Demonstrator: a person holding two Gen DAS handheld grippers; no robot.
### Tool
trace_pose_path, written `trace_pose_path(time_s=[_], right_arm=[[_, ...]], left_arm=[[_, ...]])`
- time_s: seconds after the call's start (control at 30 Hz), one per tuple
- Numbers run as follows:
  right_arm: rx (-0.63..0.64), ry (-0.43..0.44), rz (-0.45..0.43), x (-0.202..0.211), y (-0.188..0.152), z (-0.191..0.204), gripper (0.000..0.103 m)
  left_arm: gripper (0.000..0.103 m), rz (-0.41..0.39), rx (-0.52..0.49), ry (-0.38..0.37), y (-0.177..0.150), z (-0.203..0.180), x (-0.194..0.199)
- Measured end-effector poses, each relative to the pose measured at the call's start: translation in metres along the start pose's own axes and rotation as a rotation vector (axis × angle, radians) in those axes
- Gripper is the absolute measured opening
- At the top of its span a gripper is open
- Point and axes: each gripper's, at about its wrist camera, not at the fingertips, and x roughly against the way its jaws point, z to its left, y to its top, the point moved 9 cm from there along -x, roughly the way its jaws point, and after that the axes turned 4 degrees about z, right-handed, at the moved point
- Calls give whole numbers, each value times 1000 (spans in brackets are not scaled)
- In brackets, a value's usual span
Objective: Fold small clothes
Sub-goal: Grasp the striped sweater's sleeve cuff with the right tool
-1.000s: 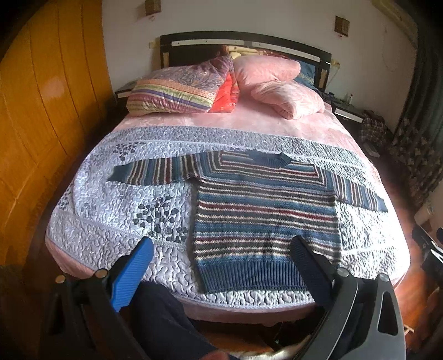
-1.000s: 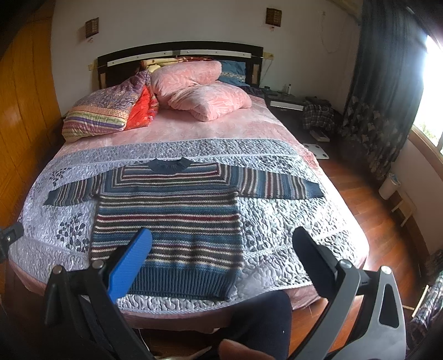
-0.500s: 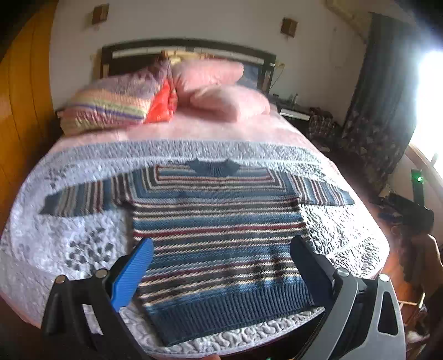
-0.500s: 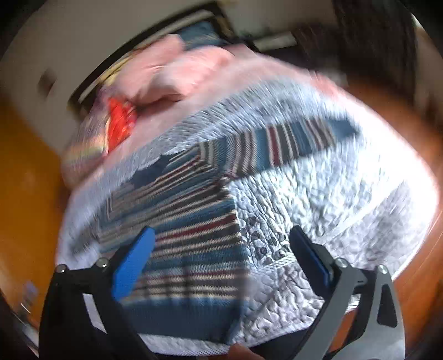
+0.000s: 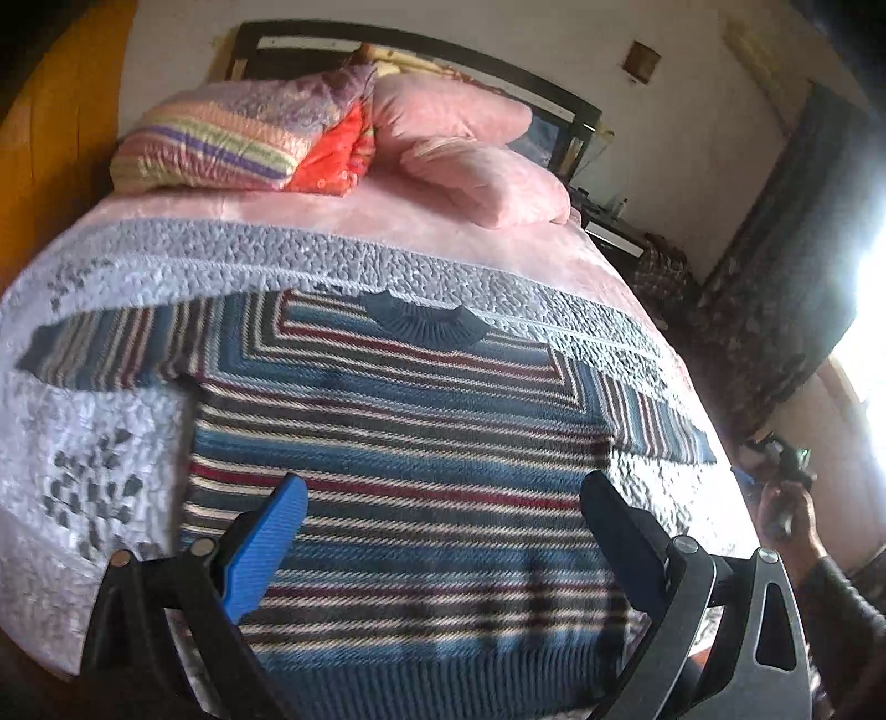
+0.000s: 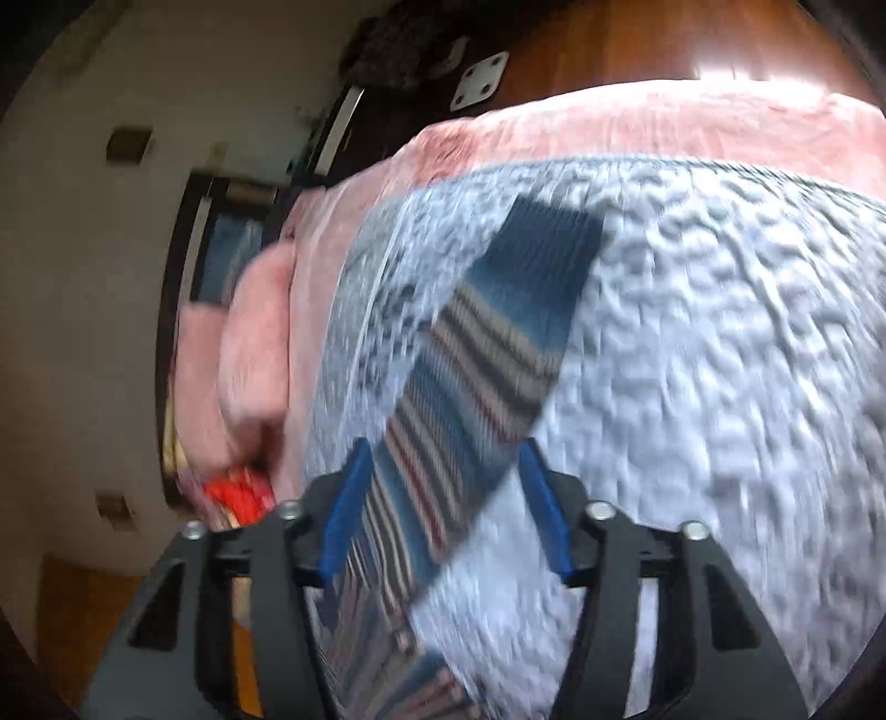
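A small striped knit sweater [image 5: 410,443] in blue, red, grey and cream lies flat on the bed, collar toward the headboard, both sleeves spread out. My left gripper [image 5: 443,493] hovers open over the sweater's lower body, nothing between its fingers. In the right wrist view the picture is rolled sideways and blurred. My right gripper [image 6: 443,459] is open above the sweater's right sleeve [image 6: 487,354], whose blue cuff points away from me. The sleeve runs between the two blue fingers; contact cannot be told.
The sweater rests on a grey-white quilted bedspread [image 5: 94,421] over a pink sheet. Pink pillows [image 5: 476,160] and a striped folded quilt [image 5: 238,133] sit by the dark headboard. At the right edge a person's hand [image 5: 786,515] holds the other gripper. Wooden floor [image 6: 637,39] lies beyond the bed.
Both grippers have come down close over the bed. The right one swung to the sweater's right sleeve and rolled sideways, its fingers narrower apart than before. The sweater has not moved.
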Motion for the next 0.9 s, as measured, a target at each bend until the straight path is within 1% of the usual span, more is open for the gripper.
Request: trace_pose_path(time_s=[0.03,0.13,0.3,0.4,0.47,0.5,0.63,0.7,0.73,0.77,0.8,0.83,0.9], right_arm=[[-18,13,-8,-7,14,-5,43],[-67,3,-40,-24,46,-21,43],[-97,-76,-67,-52,79,-56,43],[-102,-106,-72,-60,87,-71,43],[-88,-123,-69,-64,90,-75,42],[-77,-131,-68,-68,91,-75,42],[-45,-147,-74,-74,94,-68,42],[-34,-158,-81,-76,97,-65,37],[-29,-162,-83,-77,98,-64,29],[-16,-168,-84,-79,98,-61,18],[4,-174,-79,-80,98,-58,13],[17,-181,-79,-80,97,-55,9],[62,-188,-99,-77,95,-43,9]], left_arm=[[99,6,17,-12,1,0,-7],[99,18,45,-37,4,-2,-24],[99,56,92,-67,5,-3,-50],[99,78,134,-90,6,-3,-65],[99,82,147,-109,8,-4,-71],[99,84,155,-118,9,-4,-74],[99,109,241,-158,12,4,-87],[99,112,273,-173,14,8,-90],[99,110,288,-178,16,11,-91],[99,108,293,-181,18,12,-92],[99,106,298,-184,19,14,-92],[99,107,304,-189,20,16,-93],[99,111,313,-198,21,19,-94]])
